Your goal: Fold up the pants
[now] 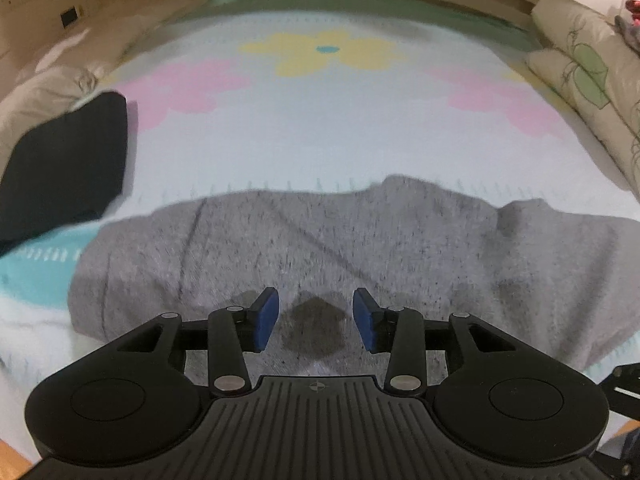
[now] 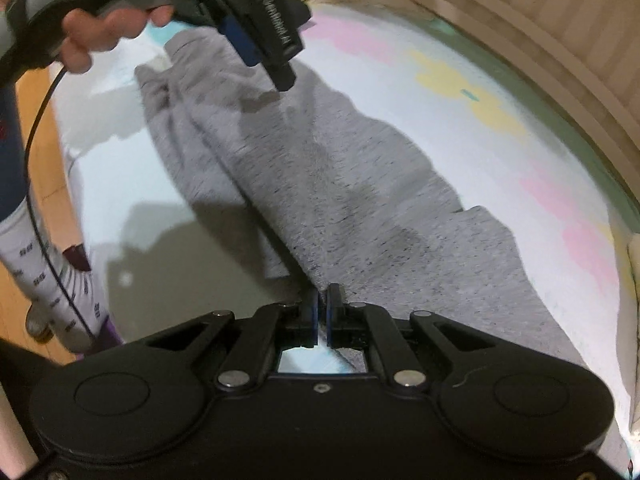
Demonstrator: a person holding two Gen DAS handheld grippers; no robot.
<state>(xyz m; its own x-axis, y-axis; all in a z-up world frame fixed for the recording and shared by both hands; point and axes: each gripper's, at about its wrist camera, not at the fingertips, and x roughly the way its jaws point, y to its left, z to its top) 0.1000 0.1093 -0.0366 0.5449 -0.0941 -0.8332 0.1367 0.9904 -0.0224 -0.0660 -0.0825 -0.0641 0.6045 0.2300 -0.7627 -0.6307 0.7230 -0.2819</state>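
the grey pants (image 1: 320,240) are lying stretched out across the flowery bedspread (image 1: 320,120), already looking folded lengthwise with one leg on the other. the left gripper (image 1: 316,318) is hovering just over the cloth with its blue pads (image 1: 266,320) standing apart and nothing between them, while the right gripper (image 2: 322,316) is sitting with its fingers pressed together right at the near edge of the pants, pinching what looks like a thin bit of fabric, though it's hard to be sure how much it's got. my worry is that only the top layer is getting caught there, so lifting it would be peeling the legs apart instead of folding them over. with just one end held, the cloth could also be dragging and bunching up. a folded black garment (image 1: 64,160) is sitting off to the left and pillows (image 1: 580,60) on the right, both clear of the fold path. the person's hand (image 2: 104,36) is gripping the left handle.
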